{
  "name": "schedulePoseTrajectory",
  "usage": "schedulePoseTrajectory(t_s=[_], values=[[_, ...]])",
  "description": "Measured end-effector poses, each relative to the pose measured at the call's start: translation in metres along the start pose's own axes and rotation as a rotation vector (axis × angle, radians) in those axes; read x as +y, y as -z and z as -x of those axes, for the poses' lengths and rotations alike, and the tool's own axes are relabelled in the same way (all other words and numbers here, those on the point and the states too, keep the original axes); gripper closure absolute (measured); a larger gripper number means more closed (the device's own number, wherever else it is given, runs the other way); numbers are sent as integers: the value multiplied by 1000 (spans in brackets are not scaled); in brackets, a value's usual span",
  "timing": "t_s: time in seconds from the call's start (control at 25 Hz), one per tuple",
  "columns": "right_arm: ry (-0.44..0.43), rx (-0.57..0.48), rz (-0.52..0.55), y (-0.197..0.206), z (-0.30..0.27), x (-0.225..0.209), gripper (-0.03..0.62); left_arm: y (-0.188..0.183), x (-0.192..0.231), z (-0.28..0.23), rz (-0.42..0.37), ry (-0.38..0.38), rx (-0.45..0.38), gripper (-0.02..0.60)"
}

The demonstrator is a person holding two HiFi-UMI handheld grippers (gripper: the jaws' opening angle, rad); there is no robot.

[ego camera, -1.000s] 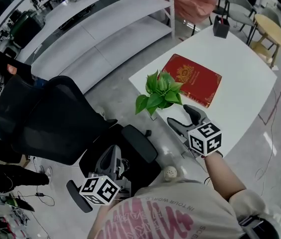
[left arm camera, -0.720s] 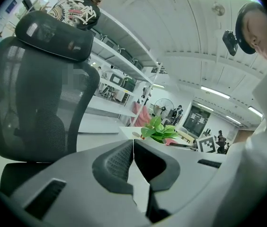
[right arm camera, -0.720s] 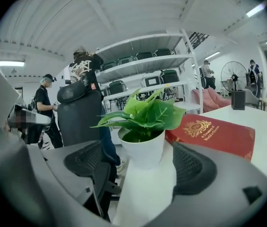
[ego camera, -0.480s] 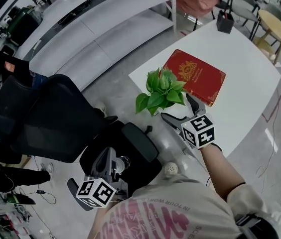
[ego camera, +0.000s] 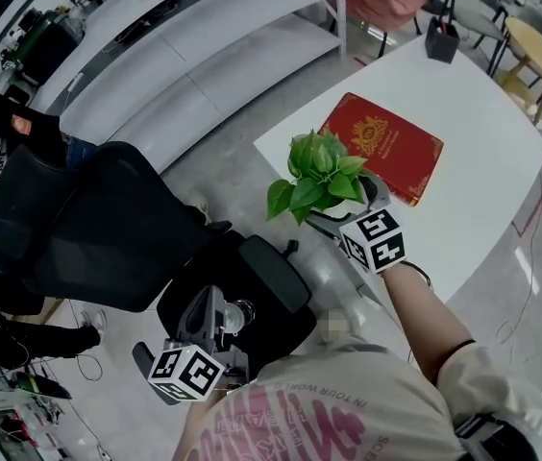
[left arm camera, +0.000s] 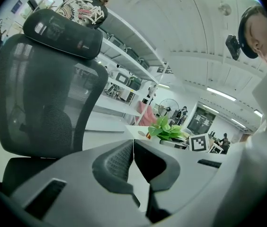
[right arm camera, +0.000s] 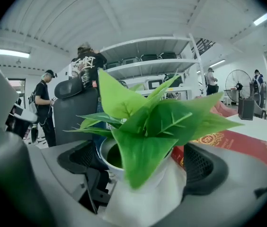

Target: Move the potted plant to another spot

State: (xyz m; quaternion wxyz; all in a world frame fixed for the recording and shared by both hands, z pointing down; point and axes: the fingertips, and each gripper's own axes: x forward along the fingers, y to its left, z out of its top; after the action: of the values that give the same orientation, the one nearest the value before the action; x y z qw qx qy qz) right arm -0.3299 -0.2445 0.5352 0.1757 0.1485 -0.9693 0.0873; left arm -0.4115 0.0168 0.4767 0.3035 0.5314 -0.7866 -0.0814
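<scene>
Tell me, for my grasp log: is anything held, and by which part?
Nothing yet. The right gripper stands open around the green plant's round white pot, gaps either side; the left gripper is shut, empty.

One potted plant (ego camera: 317,173), one red book (ego camera: 386,147), one white table (ego camera: 482,161), one black office chair (ego camera: 108,229).

The right gripper (ego camera: 346,206) has moved forward, its jaws (spread apart) now flanking the potted plant (ego camera: 317,173).
</scene>
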Motion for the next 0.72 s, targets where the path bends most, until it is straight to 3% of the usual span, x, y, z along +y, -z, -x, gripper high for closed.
schedulePoseTrajectory(t_s=[0.72], values=[[-2,-77,-21,-13,-24,-7,-3,2,-7,-17,2,10,32,557]])
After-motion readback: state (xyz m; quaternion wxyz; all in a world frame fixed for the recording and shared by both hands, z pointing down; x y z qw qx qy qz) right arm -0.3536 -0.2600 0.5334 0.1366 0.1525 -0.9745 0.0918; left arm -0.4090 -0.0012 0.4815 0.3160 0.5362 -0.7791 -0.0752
